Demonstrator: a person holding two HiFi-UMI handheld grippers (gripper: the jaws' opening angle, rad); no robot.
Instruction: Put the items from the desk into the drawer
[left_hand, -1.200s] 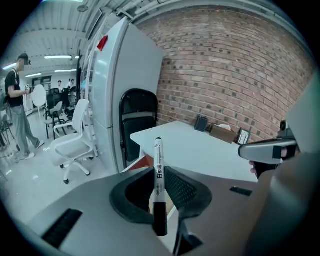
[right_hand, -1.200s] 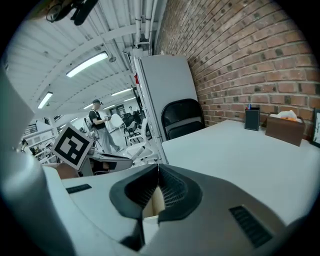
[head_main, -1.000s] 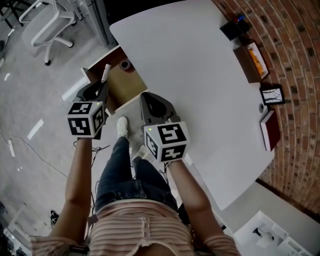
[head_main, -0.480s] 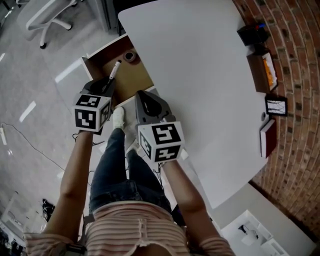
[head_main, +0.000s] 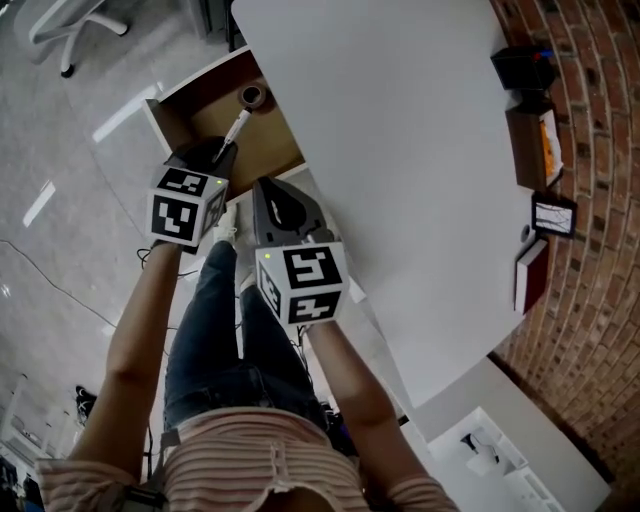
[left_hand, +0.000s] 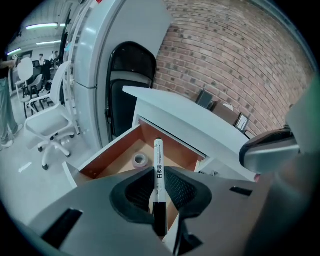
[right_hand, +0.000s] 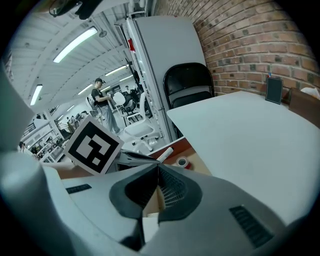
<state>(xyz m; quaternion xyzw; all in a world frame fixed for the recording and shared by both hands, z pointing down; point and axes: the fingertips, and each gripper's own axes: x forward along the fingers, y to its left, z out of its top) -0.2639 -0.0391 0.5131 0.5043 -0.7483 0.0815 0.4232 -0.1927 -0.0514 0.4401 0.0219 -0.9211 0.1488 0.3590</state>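
Two grippers were inspected, one view at a time.

Head view: the left gripper (head_main: 222, 152) was clamped on a whiteboard marker (head_main: 236, 128). The marker's free end projected ahead of the jaws over the open drawer (head_main: 200, 115). A tape roll (head_main: 251, 96) lay on the drawer floor just beyond that free end. The right gripper (head_main: 262, 190) sat close on the left one's right, at the edge of the white desk (head_main: 400, 150).

Left gripper view: the jaws pinched the marker near its black end, leaving most of the white barrel overhanging forward. The drawer lay ahead and below, with the tape roll slightly left of the barrel.

Right gripper view: the jaws were pressed together with nothing between them, and the left gripper's body stood close on the left.

Risks assessed:
- The long overhang could let the marker pivot or slip in the pads.
- Released from a height, it could bounce or roll, or strike the tape roll.
- The neighbouring gripper could knock it.
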